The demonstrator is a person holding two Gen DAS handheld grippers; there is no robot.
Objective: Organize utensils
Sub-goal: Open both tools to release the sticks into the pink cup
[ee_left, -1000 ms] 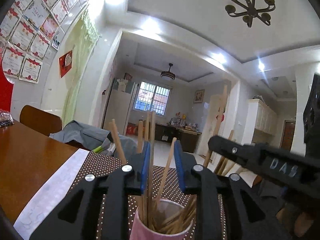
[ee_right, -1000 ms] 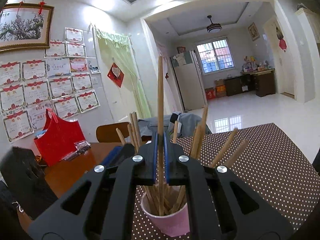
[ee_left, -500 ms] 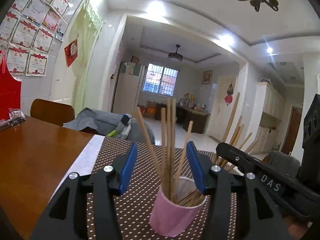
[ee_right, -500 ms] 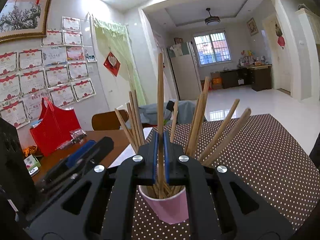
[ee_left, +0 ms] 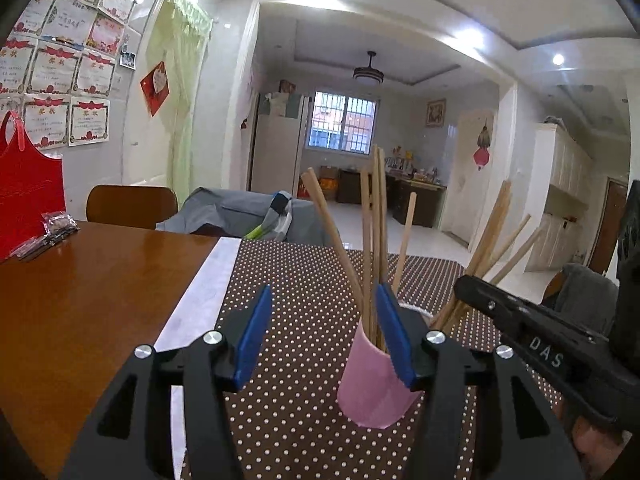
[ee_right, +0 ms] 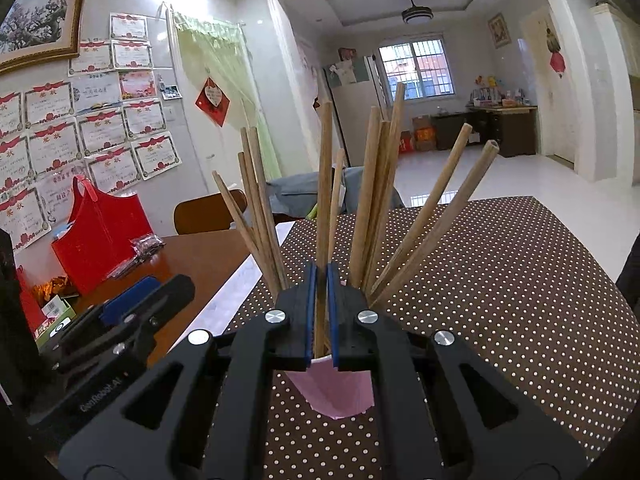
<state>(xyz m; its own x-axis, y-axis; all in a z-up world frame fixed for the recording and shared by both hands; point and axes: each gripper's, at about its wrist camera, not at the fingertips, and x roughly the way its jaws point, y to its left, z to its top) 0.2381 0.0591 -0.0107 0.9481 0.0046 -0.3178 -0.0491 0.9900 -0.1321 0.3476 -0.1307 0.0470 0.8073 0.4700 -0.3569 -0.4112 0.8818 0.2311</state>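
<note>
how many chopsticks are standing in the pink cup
11 chopsticks show in the pink cup: four lean left, one upright in the shut right gripper, one short behind it, three right of centre, two splay far right. More may be hidden.

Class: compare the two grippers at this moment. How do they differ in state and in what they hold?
The left gripper has just been opening and grips nothing; the right gripper is shut on a chopstick. The left sits beside the pink cup; the right is over it. Both have blue pads.
</note>
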